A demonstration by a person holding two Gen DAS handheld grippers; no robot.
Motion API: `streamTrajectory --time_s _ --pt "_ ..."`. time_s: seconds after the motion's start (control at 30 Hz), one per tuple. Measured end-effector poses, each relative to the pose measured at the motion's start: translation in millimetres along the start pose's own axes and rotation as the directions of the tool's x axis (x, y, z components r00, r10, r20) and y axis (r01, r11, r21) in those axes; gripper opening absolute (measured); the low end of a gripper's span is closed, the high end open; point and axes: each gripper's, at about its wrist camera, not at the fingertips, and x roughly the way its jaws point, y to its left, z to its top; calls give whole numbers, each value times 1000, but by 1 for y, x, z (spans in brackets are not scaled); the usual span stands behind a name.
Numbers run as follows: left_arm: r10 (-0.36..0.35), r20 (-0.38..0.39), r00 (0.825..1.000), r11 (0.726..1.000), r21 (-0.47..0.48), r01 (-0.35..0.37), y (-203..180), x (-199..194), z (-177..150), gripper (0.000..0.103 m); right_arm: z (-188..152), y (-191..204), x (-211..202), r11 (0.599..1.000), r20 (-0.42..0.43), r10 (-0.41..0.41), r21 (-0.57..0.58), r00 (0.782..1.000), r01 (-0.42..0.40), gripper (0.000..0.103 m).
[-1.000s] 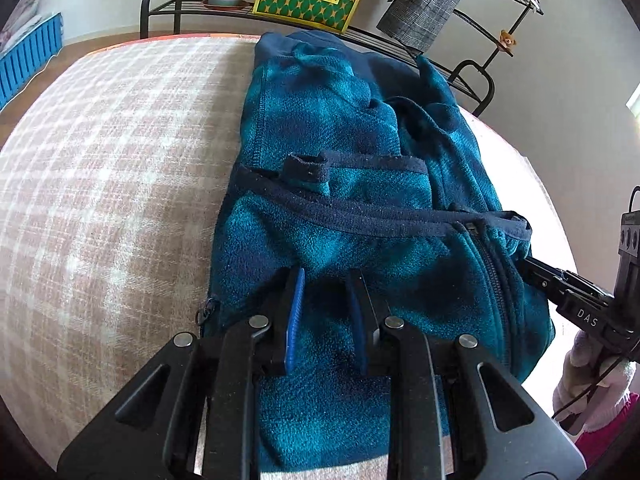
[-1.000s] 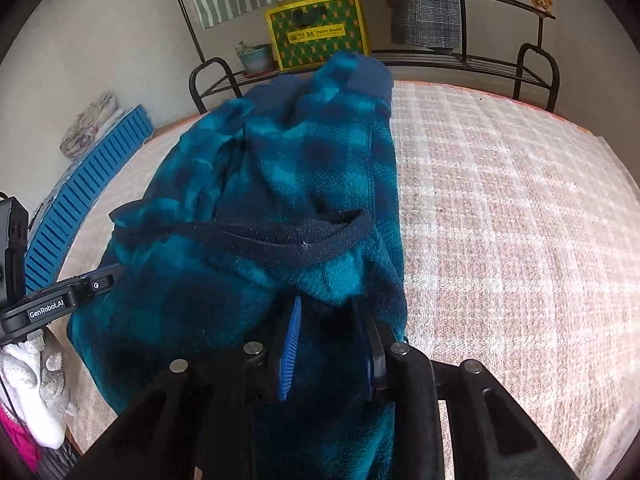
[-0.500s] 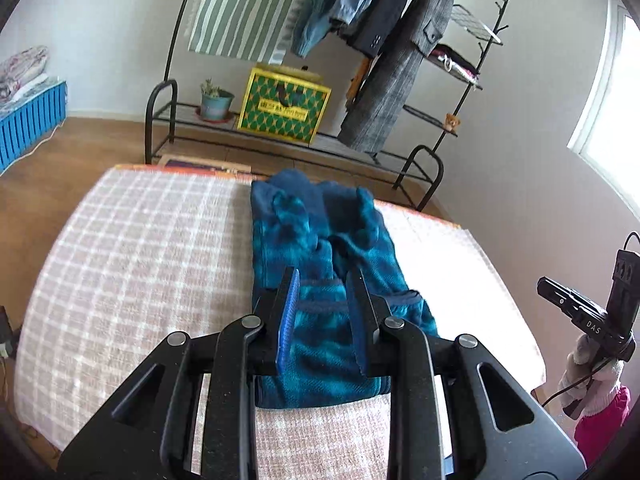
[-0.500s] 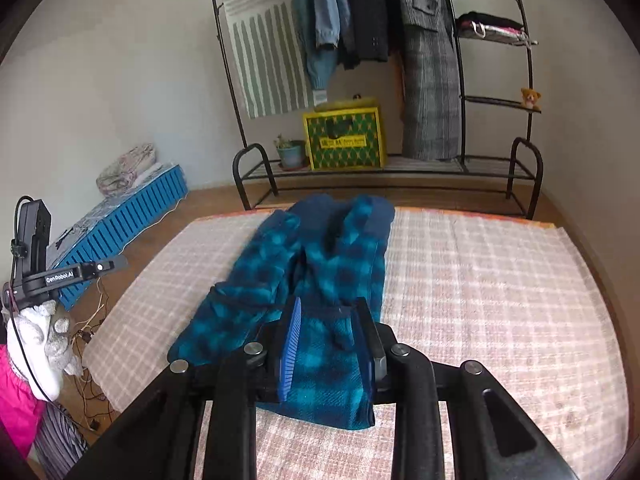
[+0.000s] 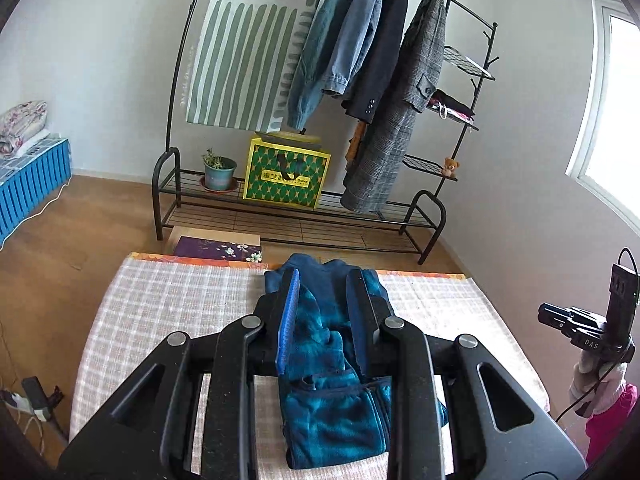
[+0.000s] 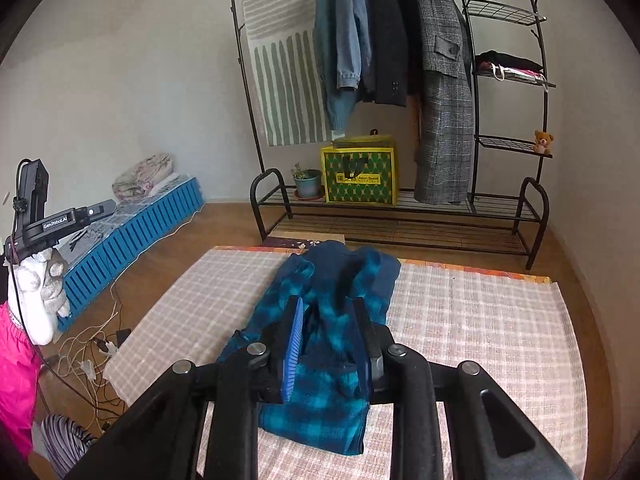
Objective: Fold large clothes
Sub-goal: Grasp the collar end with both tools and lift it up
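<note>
A teal and navy plaid fleece garment (image 5: 334, 412) lies folded in a long narrow strip on a checked pink-and-white cloth-covered table (image 5: 168, 312). It also shows in the right wrist view (image 6: 320, 360). My left gripper (image 5: 322, 284) is open and empty, held well above the garment. My right gripper (image 6: 326, 308) is open and empty too, raised above the garment's near end. The right gripper shows from the side in the left wrist view (image 5: 580, 328), and the left one in the right wrist view (image 6: 60, 220).
A black clothes rack (image 5: 400, 80) with hanging coats, a yellow-green bag (image 5: 286, 176) and a potted plant (image 5: 218, 170) stands beyond the table's far edge. A blue slatted crate (image 6: 132, 220) sits on the wood floor at left. Cables (image 6: 92, 352) lie beside the table.
Both grippers have lifted up and back from the garment, which stays on the table. Earlier they hovered close over the fleece; now the whole table and room are in view.
</note>
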Motion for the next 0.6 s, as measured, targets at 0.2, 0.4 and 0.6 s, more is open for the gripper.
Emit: streamTrajectory --time_s 0.2,0.4,0.6 --pt "-39 -134 990 999 -26 36 25 126 -15 24 14 -29 122 999 -138 -14 35 990 20 22" --pt "-26 -263 965 1000 -21 22 55 258 -51 24 3 -62 277 997 -272 -54 40 961 67 21" --pt "-26 -334 942 998 -59 6 89 348 -79 24 -14 -87 388 996 -327 -22 77 945 50 21"
